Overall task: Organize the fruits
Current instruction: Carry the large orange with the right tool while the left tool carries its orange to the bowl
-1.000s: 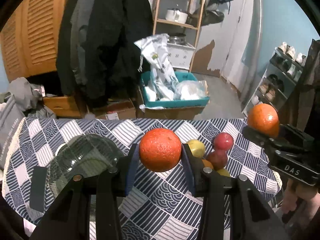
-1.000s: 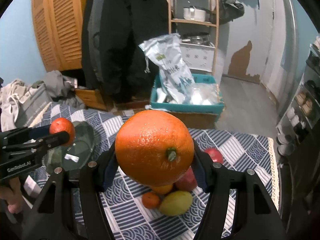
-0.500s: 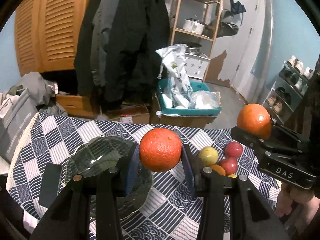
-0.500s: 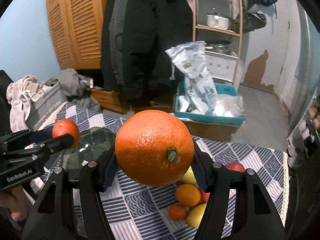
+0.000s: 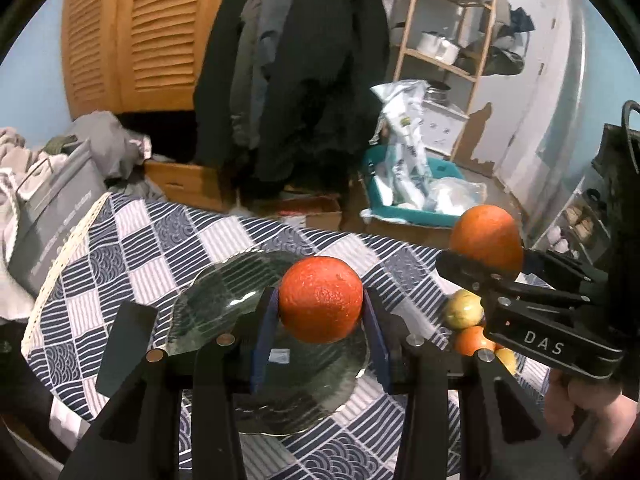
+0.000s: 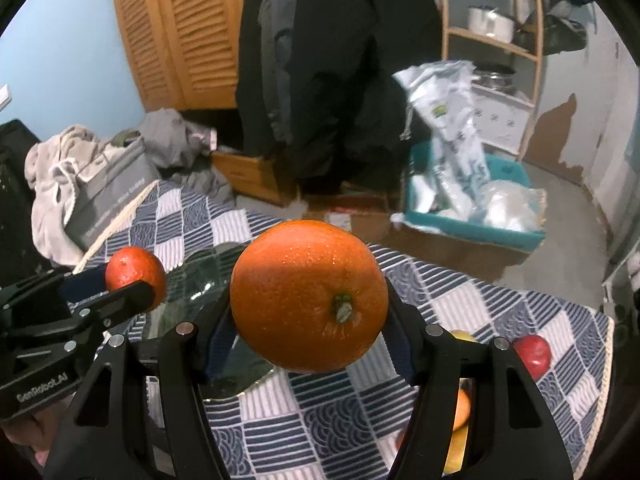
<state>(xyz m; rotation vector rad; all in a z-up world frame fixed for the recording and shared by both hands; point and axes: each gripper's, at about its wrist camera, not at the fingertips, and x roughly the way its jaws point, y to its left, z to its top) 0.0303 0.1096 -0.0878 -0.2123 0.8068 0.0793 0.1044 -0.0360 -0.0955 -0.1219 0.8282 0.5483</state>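
Note:
My left gripper (image 5: 320, 312) is shut on a reddish orange (image 5: 320, 298) and holds it above a clear glass plate (image 5: 208, 300) on the checked tablecloth. My right gripper (image 6: 308, 320) is shut on a larger orange (image 6: 308, 300), held above the plate's right edge (image 6: 240, 376). In the left wrist view the right gripper (image 5: 480, 264) with its orange (image 5: 486, 240) is to the right. In the right wrist view the left gripper (image 6: 132, 284) with its orange (image 6: 134, 270) is at the left. Loose fruits lie at the right: a yellow-green one (image 5: 464, 308), a small orange one (image 5: 472, 338), a red apple (image 6: 532, 354).
The tablecloth (image 5: 132, 248) covers a small table with a dark flat object (image 5: 126, 348) left of the plate. Beyond the table are a grey bag (image 5: 52, 216), hanging coats (image 5: 304, 80), cardboard boxes, a teal bin (image 5: 416, 200) and a wooden shelf (image 5: 444, 40).
Both grippers have moved left with their oranges. The left one now hangs over the glass plate and the loose fruit pile has slid to the right of both views.

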